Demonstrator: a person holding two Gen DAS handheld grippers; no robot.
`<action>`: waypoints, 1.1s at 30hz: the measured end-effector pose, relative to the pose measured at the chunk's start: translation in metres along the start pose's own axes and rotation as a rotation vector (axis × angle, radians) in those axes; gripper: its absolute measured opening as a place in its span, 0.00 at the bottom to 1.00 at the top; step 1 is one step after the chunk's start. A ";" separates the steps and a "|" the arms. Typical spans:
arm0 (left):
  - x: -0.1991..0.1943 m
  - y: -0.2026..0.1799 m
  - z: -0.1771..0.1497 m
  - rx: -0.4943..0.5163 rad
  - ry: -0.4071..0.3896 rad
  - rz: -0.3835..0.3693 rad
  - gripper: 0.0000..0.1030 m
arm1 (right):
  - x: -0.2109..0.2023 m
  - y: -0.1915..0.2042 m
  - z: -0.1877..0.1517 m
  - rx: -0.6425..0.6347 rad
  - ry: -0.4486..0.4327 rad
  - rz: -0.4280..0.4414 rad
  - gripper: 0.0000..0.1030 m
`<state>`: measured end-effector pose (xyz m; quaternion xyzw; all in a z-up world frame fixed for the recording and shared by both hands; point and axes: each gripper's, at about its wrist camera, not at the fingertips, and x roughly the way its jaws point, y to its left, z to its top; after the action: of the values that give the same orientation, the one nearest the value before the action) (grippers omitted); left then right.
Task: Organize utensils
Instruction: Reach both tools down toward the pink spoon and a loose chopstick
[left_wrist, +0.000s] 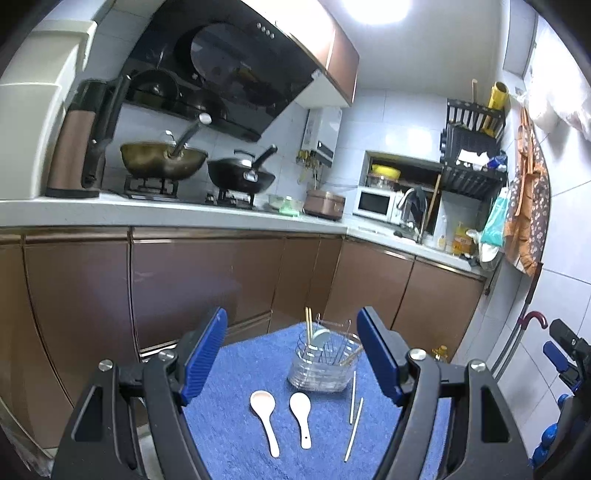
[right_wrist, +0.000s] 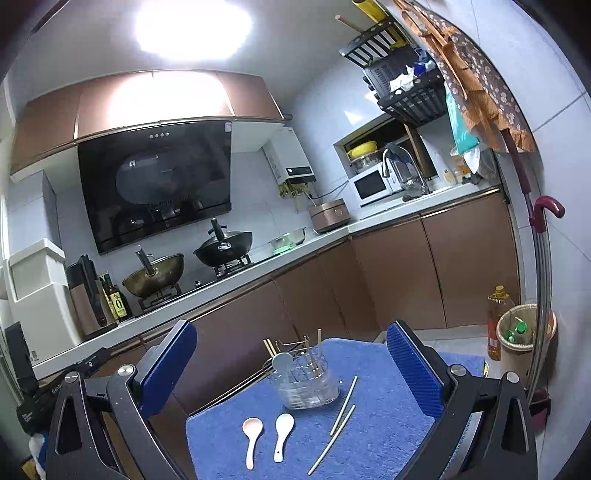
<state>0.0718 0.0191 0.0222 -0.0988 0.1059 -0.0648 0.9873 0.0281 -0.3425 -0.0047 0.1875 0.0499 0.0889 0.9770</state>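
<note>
Two white ceramic spoons lie side by side on a blue towel (left_wrist: 236, 373): a left spoon (left_wrist: 263, 411) and a right spoon (left_wrist: 301, 411). Two pale chopsticks (left_wrist: 354, 417) lie to their right. Behind them stands a clear utensil holder (left_wrist: 323, 365) with a wire insert; a spoon and chopsticks stand in it. My left gripper (left_wrist: 295, 354) is open and empty, held above the towel's near side. My right gripper (right_wrist: 291, 363) is open and empty, also held back from the items. The right wrist view shows the spoons (right_wrist: 253, 435) (right_wrist: 283, 430), chopsticks (right_wrist: 341, 417) and holder (right_wrist: 306, 380).
Brown kitchen cabinets (left_wrist: 207, 280) and a white counter with two woks (left_wrist: 162, 158) stand behind the towel-covered table. An oil bottle (right_wrist: 495, 321) and a bin (right_wrist: 522, 332) stand on the floor to the right. An umbrella (right_wrist: 546, 210) hangs on the right wall.
</note>
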 end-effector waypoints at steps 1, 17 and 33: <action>0.005 -0.001 -0.001 0.000 0.016 -0.002 0.69 | 0.001 -0.002 0.000 0.003 0.003 -0.003 1.00; 0.105 0.015 -0.035 -0.051 0.272 0.021 0.69 | 0.082 -0.044 -0.028 0.031 0.240 -0.112 1.00; 0.267 0.081 -0.135 -0.159 0.714 -0.008 0.69 | 0.255 -0.099 -0.109 0.056 0.743 -0.135 0.59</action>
<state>0.3097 0.0340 -0.1766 -0.1468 0.4482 -0.0905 0.8771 0.2786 -0.3450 -0.1592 0.1656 0.4153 0.0850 0.8904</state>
